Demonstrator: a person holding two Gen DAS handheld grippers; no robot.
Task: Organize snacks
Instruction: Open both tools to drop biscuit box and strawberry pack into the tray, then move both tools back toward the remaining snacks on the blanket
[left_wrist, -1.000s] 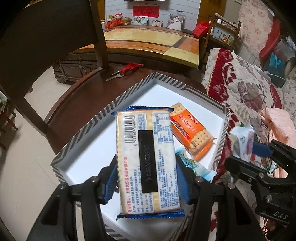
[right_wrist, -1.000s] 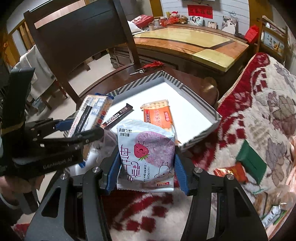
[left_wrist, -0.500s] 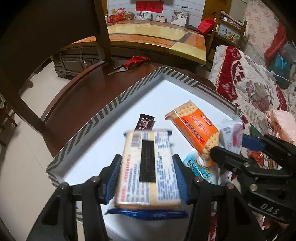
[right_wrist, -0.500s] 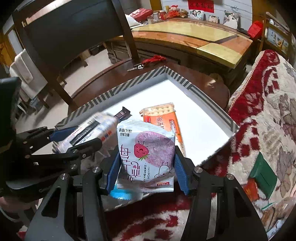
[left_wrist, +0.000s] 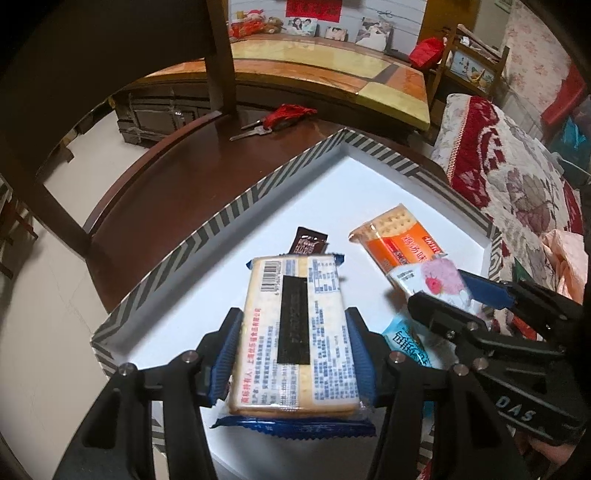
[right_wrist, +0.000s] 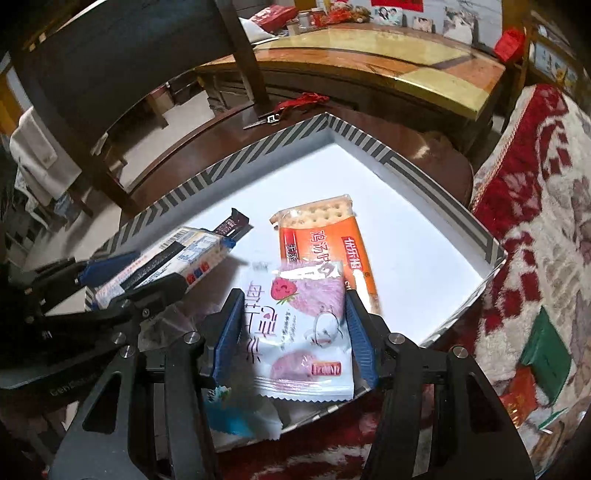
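My left gripper (left_wrist: 293, 347) is shut on a blue-edged cracker pack (left_wrist: 295, 325), held low over the near left part of the white tray with the striped rim (left_wrist: 229, 210). My right gripper (right_wrist: 291, 325) is shut on a white and pink strawberry snack bag (right_wrist: 299, 332), held over the tray's near edge beside the left gripper (right_wrist: 110, 280). In the tray lie an orange cracker pack (right_wrist: 325, 240), a dark brown sachet (right_wrist: 232, 225) and a light blue packet (left_wrist: 406, 343). The right gripper and its bag (left_wrist: 439, 280) show at right in the left wrist view.
The tray sits on a dark wooden chair seat (left_wrist: 177, 184) with keys and a red tassel (left_wrist: 280, 118) at the back. A red floral blanket (right_wrist: 535, 221) at right carries a green packet (right_wrist: 546, 350) and a red packet (right_wrist: 517, 398). A wooden table (left_wrist: 332, 74) stands behind.
Both grippers have moved forward over the tray with their packs. The cracker pack has tilted from upright to nearly flat and come down toward the tray floor.
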